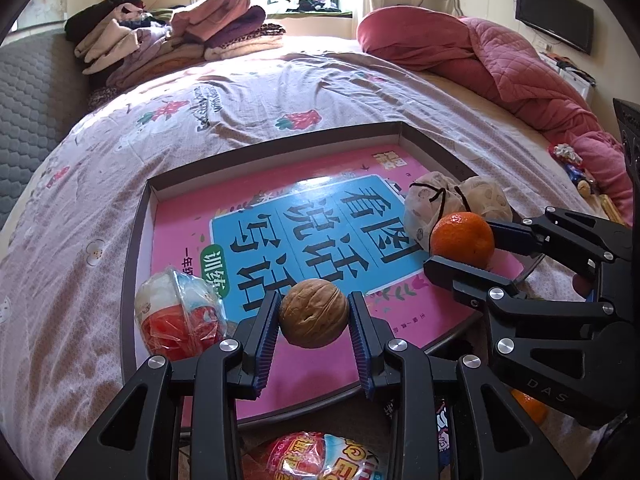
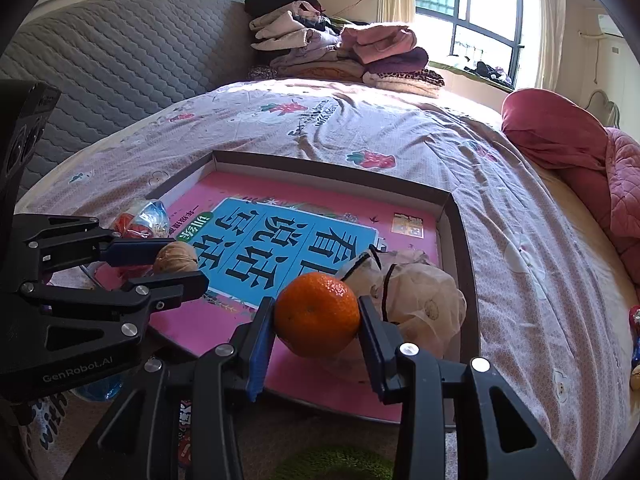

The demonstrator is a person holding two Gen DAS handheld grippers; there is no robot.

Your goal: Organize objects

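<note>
My left gripper (image 1: 314, 316) is shut on a brown walnut (image 1: 313, 313), held just above the near part of a shallow box lid (image 1: 136, 240) lined with a pink and blue book cover. My right gripper (image 2: 318, 316) is shut on an orange tangerine (image 2: 317, 314) over the lid's right side. Each gripper shows in the other's view: the right gripper (image 1: 464, 246) with the tangerine (image 1: 462, 240), the left gripper (image 2: 176, 258) with the walnut (image 2: 175, 258). Inside the lid lie a wrapped red-and-white snack (image 1: 176, 316) at the left and two mesh-bagged items (image 1: 452, 200) at the right.
The lid (image 2: 460, 216) rests on a bed with a pink printed sheet (image 1: 240, 112). Folded clothes (image 1: 172, 36) are stacked at the far side and a red quilt (image 1: 500, 64) lies to the right. Wrapped snacks (image 1: 320, 456) and another tangerine (image 1: 528, 404) lie near me.
</note>
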